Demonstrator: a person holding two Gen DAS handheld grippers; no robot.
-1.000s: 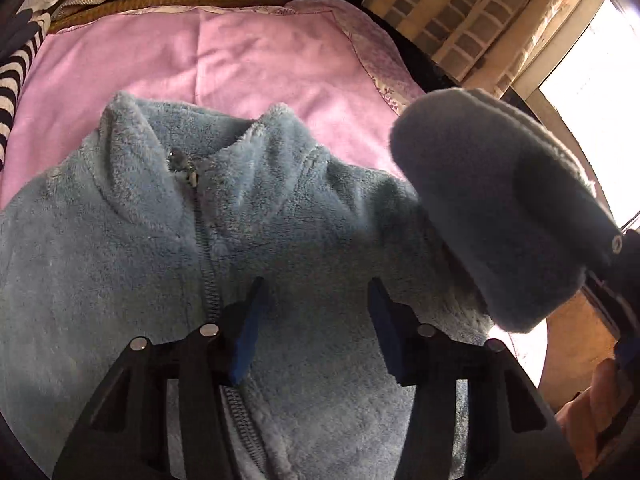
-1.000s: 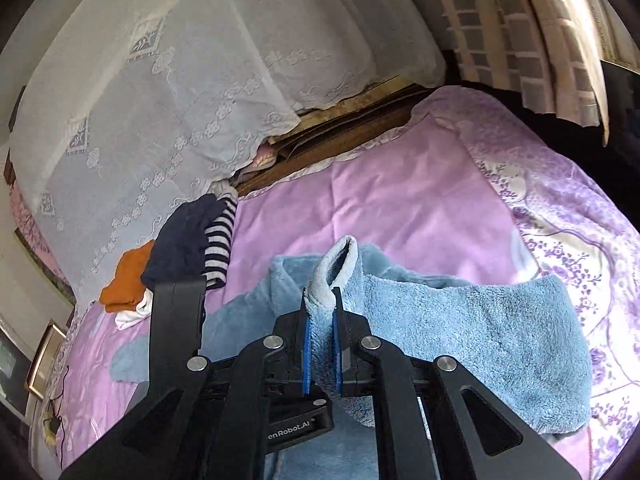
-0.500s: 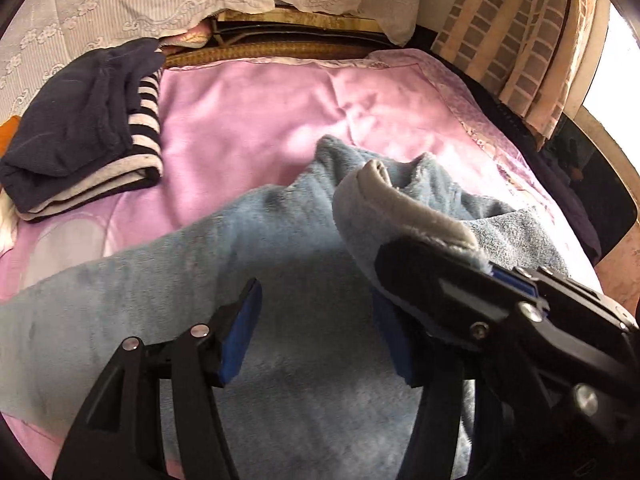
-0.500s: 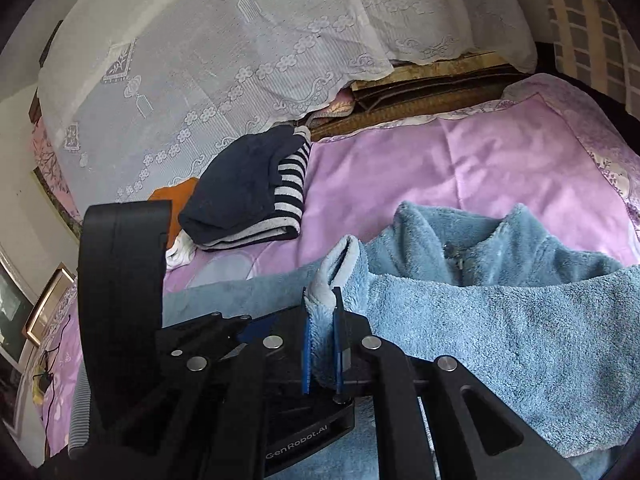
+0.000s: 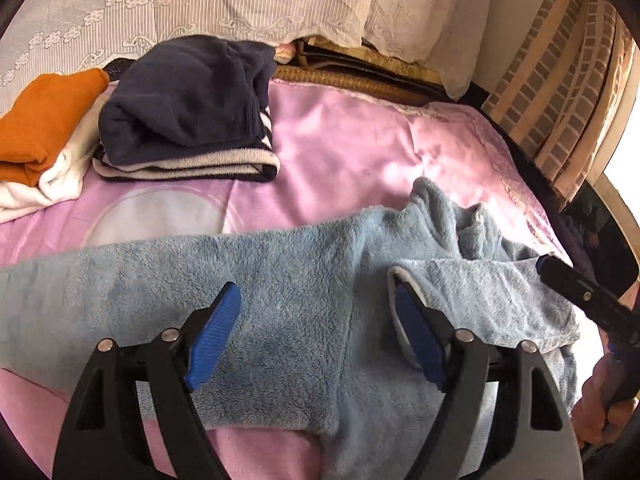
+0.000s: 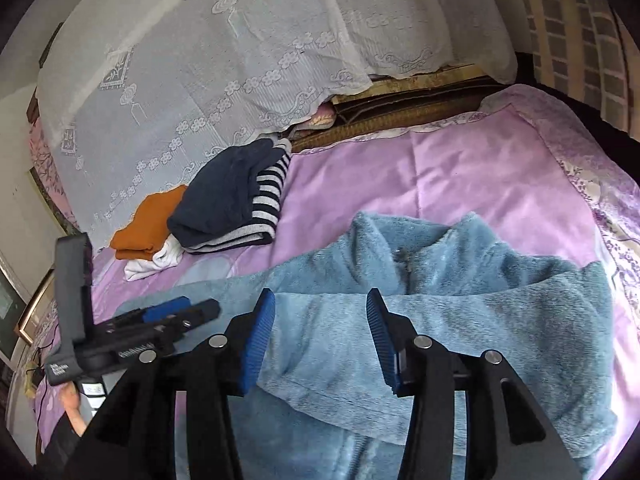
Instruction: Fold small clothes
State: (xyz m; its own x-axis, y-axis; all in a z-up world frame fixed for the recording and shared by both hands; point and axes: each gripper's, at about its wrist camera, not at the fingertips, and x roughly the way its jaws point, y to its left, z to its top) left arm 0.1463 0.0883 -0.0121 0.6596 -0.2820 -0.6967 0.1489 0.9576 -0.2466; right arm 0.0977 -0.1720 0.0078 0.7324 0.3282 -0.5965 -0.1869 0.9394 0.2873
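Covering most of the frame, a bed point(image 6: 460, 184) under a pink quilt carries a light blue fleece jacket point(image 6: 460, 320), which lies spread across the near side with one sleeve point(image 6: 500, 320) folded over its zipped front and the other sleeve point(image 5: 140, 280) stretched flat to the side. White lace curtains point(image 6: 240, 40) hang behind. Near the headboard sits a folded navy striped sweater point(image 5: 188, 120), beside an orange garment point(image 5: 44, 120) on white cloth. The left hand-held gripper point(image 5: 316, 344) hovers released above the jacket's body, jaws wide apart. The right hand-held gripper point(image 6: 320, 336) is likewise released, over the folded sleeve.
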